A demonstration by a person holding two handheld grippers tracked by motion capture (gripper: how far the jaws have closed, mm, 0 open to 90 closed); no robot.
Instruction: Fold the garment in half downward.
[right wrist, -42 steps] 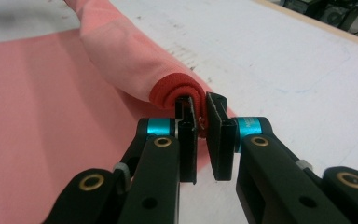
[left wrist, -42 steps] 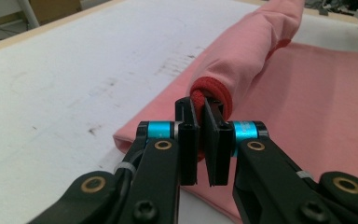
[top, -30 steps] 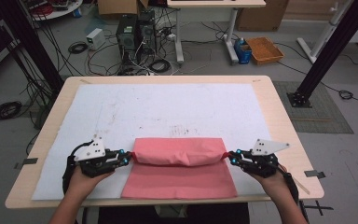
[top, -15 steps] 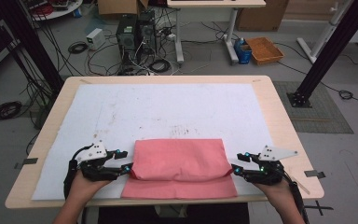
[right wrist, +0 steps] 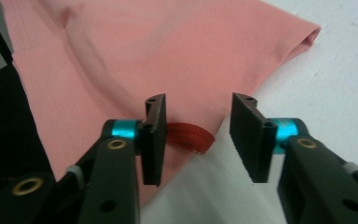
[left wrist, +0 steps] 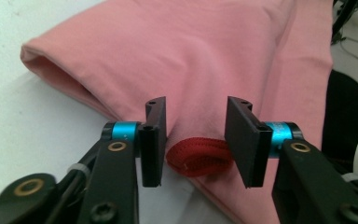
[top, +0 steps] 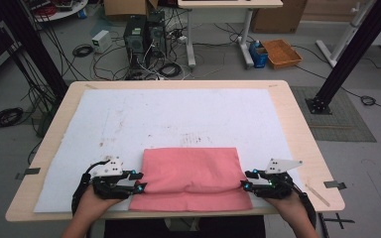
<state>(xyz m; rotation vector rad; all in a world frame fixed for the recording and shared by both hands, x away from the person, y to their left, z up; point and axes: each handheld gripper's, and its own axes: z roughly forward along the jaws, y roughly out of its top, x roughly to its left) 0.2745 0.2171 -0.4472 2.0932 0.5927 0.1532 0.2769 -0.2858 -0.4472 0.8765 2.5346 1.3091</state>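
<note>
A pink cloth lies folded flat on the white mat near the table's front edge. My left gripper sits at the cloth's left end and my right gripper at its right end. In the left gripper view the jaws stand apart, with a red ribbed trim of the cloth low between them, unpinched. In the right gripper view the gripper is open too. There the red trim lies beside one pad, with a gap to the other. Both pairs of jaws have just been closing a little after opening.
The wooden table ends just in front of the cloth. Behind the table, computer towers and cables lie on the floor, with an orange tray farther right. A black frame post stands at the right.
The grippers held the cloth's ends as a raised roll. Both have let go, and the cloth now lies flat in a wider fold with the jaws open at its sides.
</note>
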